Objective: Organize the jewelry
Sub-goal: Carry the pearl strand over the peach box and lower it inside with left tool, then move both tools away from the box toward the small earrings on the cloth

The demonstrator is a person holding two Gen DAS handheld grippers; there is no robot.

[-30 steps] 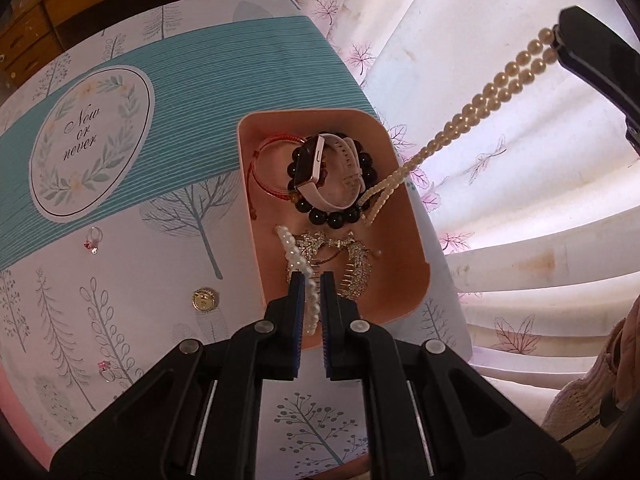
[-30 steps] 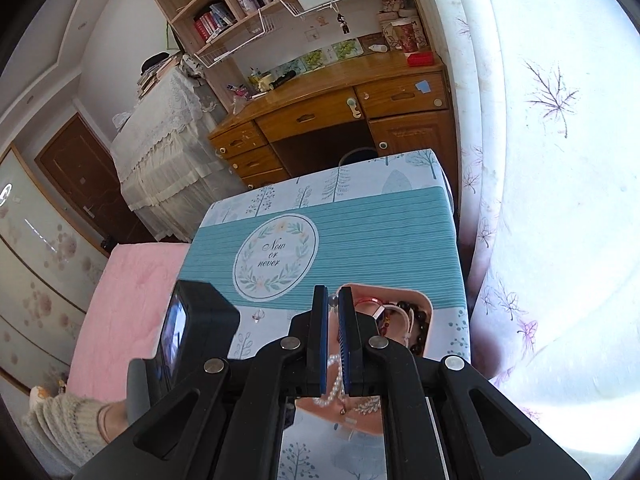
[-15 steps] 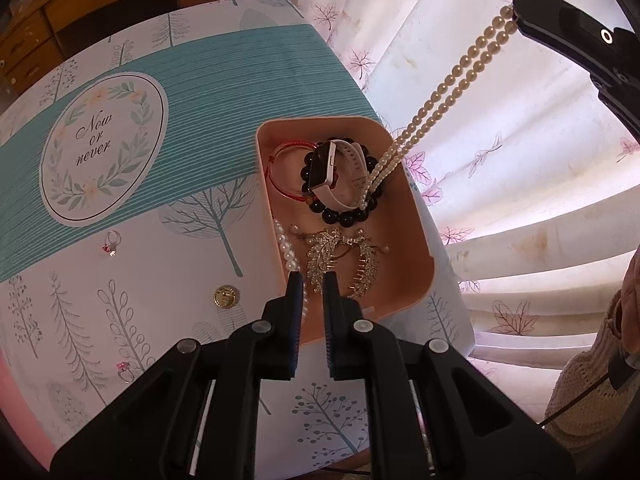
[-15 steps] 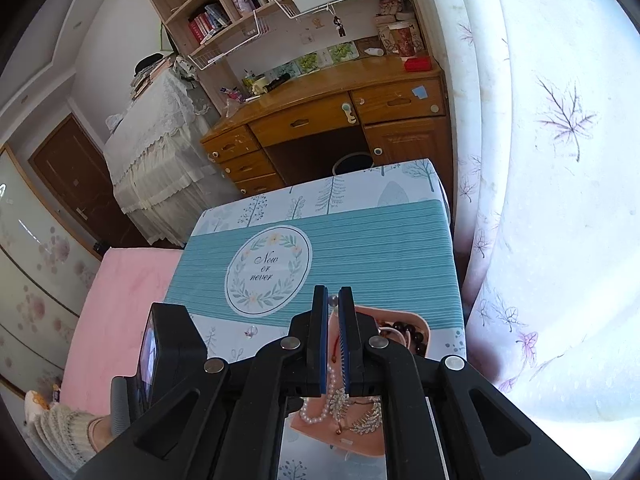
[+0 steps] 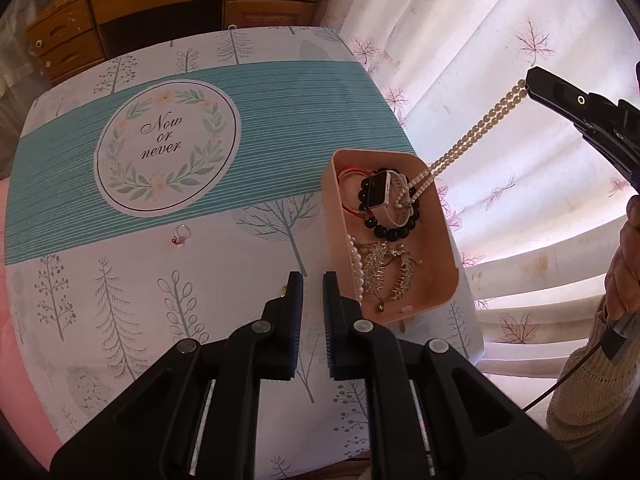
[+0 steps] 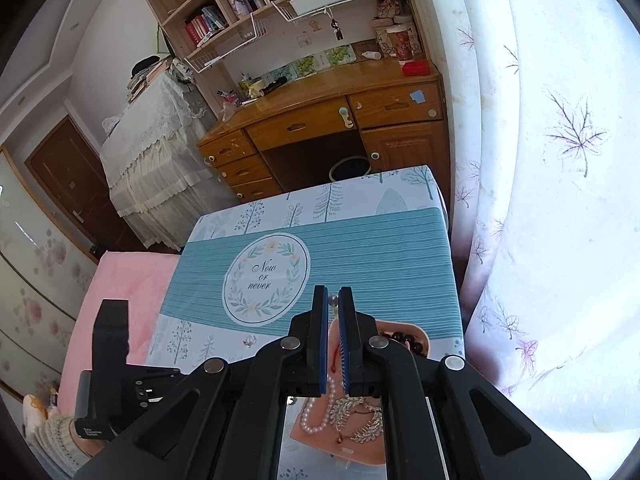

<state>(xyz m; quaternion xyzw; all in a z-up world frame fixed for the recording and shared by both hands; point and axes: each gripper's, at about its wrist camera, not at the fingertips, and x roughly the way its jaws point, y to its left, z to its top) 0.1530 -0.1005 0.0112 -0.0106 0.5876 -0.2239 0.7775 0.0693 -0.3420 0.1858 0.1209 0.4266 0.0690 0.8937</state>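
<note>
- Bench (image 5: 120, 280) with a printed cloth: a teal striped band, grey tree drawings and a round "Now or never" wreath emblem (image 5: 166, 152) on its far-left part.
- Curtain (image 5: 500, 80), white with pink leaf prints, hangs just past the bench's right edge; a wooden desk with drawers (image 6: 320, 128) stands beyond the far edge.
- Pink rectangular plastic tray (image 5: 448, 264) sits on the bench's right side, near the edge.
- Left claw (image 5: 311, 280) hovers over the cloth just left of the tray's near corner, its fingers a narrow gap apart with nothing between them.
- Right claw (image 6: 333, 300) is pinched on a long cream pearl necklace (image 5: 472, 140), held high to the right of the tray; the doubled strand slopes down from it, and its lower end rests in the tray's far half.
- Inside the tray's far half lie a black bead bracelet (image 5: 394, 232), a pale pink watch with a dark square face (image 5: 380, 192) across it, and a thin red cord bracelet (image 5: 348, 172) at the far-left corner.
- In the near half lie a gold leaf-shaped ornament (image 5: 386, 272) and a short white pearl strand (image 5: 356, 268) along the left wall.
- Small ring with a red stone (image 5: 181, 236) lies on the cloth, well left of the tray, near the emblem's near edge.
</note>
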